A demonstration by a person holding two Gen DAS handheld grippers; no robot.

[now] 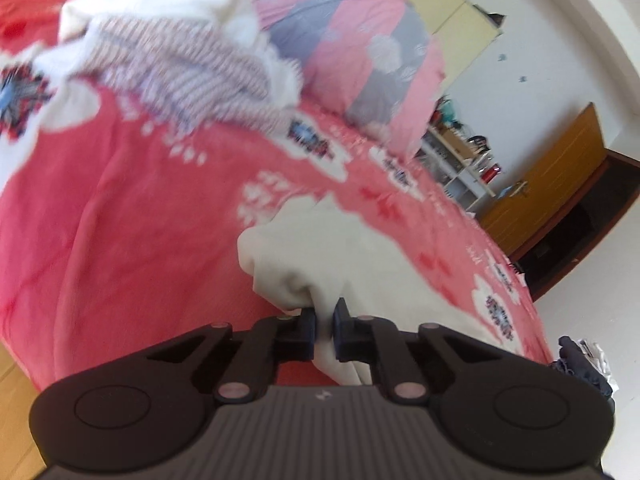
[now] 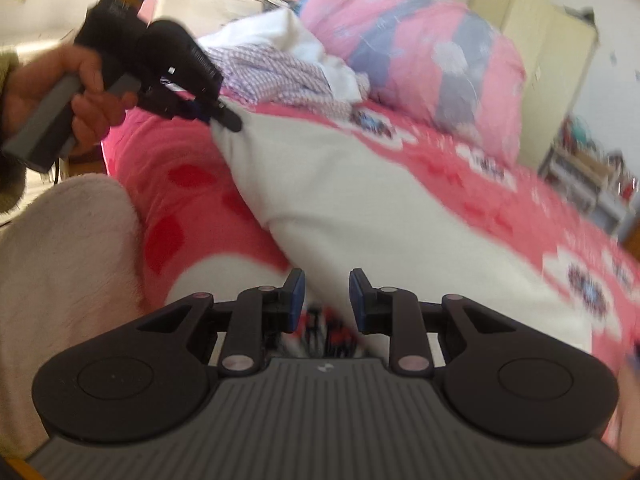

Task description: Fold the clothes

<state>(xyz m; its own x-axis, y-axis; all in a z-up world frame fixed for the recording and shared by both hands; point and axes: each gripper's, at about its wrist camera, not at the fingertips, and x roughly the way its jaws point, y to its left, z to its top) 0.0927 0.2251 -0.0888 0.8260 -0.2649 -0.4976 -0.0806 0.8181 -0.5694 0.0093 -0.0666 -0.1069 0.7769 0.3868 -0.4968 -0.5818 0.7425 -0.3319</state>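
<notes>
The left gripper (image 1: 324, 318) pinches a corner of the white cloth (image 2: 360, 208) on the pink bed (image 1: 120, 208), while the right gripper (image 2: 326, 280) stands a little open, holding nothing.

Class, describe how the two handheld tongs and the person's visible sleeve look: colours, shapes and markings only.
Both tongs, left tongs and right tongs, share a ribbed grey body with a small pale logo, two rounded black housings, black linkage arms with pinkish pivot pins, and dark blue pads. Seen from the right wrist, the left has a grey handle. The sleeve is olive green.

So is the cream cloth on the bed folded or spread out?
Spread out: the cream cloth lies open across the red bedspread, one corner pinched by the left gripper.
</notes>
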